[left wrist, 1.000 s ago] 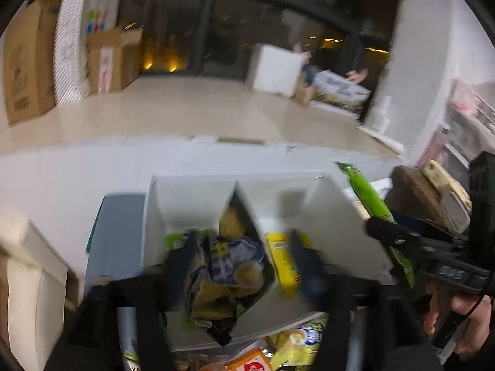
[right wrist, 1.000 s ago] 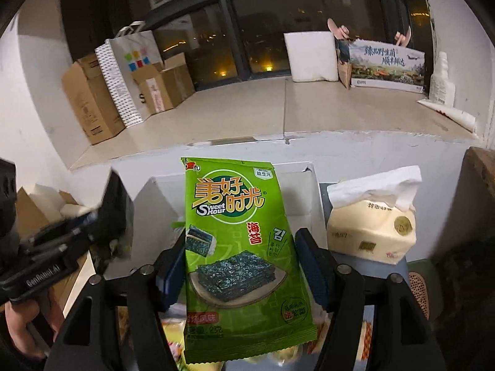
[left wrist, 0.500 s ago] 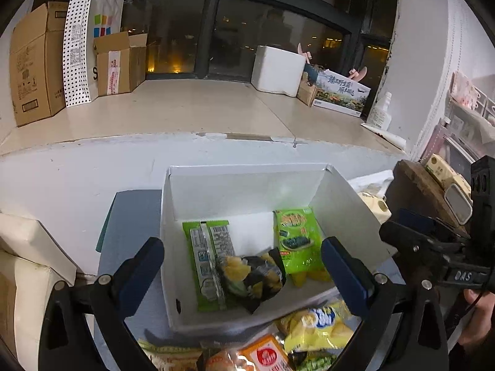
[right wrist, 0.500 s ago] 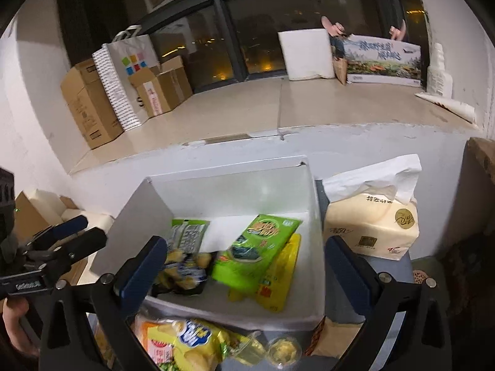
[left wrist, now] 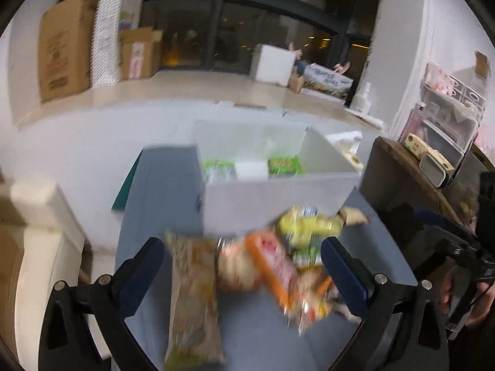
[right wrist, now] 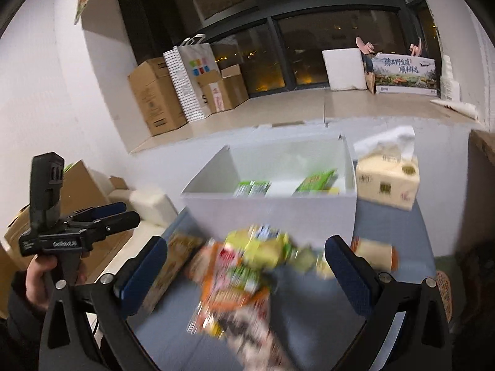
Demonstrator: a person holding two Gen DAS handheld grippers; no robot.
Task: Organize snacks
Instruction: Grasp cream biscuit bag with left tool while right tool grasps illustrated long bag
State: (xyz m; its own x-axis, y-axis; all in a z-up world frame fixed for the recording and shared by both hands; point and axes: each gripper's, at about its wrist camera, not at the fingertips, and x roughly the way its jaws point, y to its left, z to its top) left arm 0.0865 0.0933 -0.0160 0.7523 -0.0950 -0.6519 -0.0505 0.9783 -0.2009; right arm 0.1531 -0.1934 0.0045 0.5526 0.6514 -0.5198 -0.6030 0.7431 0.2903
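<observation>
Both tools [left wrist: 244,266] back (pile blurred)

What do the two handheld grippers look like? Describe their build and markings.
Both the left gripper and the right gripper have black angular frames with silver bolts and two dark blue padded fingers. The left one carries white lettering and a black box on top.

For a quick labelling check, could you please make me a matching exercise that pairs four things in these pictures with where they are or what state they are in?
Things:
1. white box
2. tissue pack
3. orange packet
4. left gripper

Places or states:
A. lying in the loose snack pile in front of the box
B. open, nothing between its fingers
C. standing beside the box, a tissue sticking up
D. already holding green packets

Pairs: 1-D, 2-C, 3-A, 4-B
</observation>
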